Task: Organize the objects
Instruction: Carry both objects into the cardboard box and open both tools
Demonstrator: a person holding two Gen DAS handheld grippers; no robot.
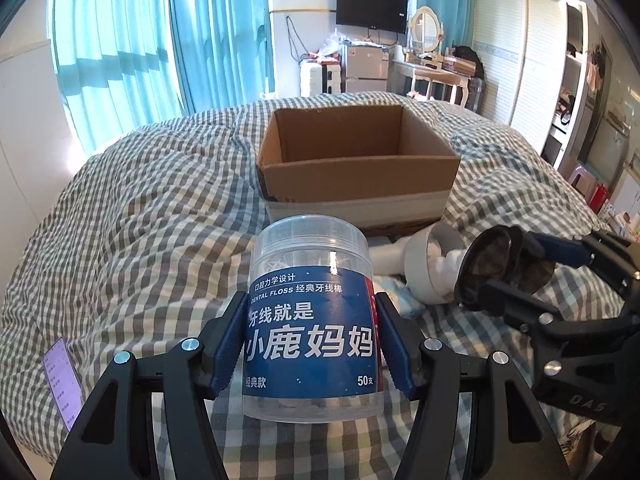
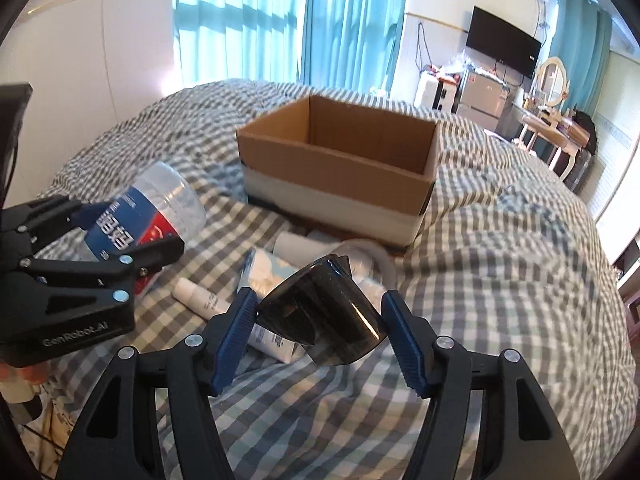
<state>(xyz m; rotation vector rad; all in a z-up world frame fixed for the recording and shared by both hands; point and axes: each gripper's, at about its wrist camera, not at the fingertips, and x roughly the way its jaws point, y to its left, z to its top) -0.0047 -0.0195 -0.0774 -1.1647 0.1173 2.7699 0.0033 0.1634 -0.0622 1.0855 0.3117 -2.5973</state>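
My left gripper (image 1: pixel 312 344) is shut on a clear dental floss jar (image 1: pixel 312 320) with a blue label, held above the checked bed cover; it also shows in the right wrist view (image 2: pixel 148 216). My right gripper (image 2: pixel 320 332) is shut on a dark smoky plastic cup (image 2: pixel 324 316), seen from the side in the left wrist view (image 1: pixel 496 264). An open, empty-looking cardboard box (image 1: pixel 360 168) stands on the bed beyond both grippers, also in the right wrist view (image 2: pixel 340 176).
A white cup of cotton (image 1: pixel 432 264), a white tube (image 2: pixel 200 298), a pale blue packet (image 2: pixel 264 268) and other small white items lie in front of the box. A phone (image 1: pixel 60 380) lies at left. Checked duvet (image 2: pixel 500 240) all around.
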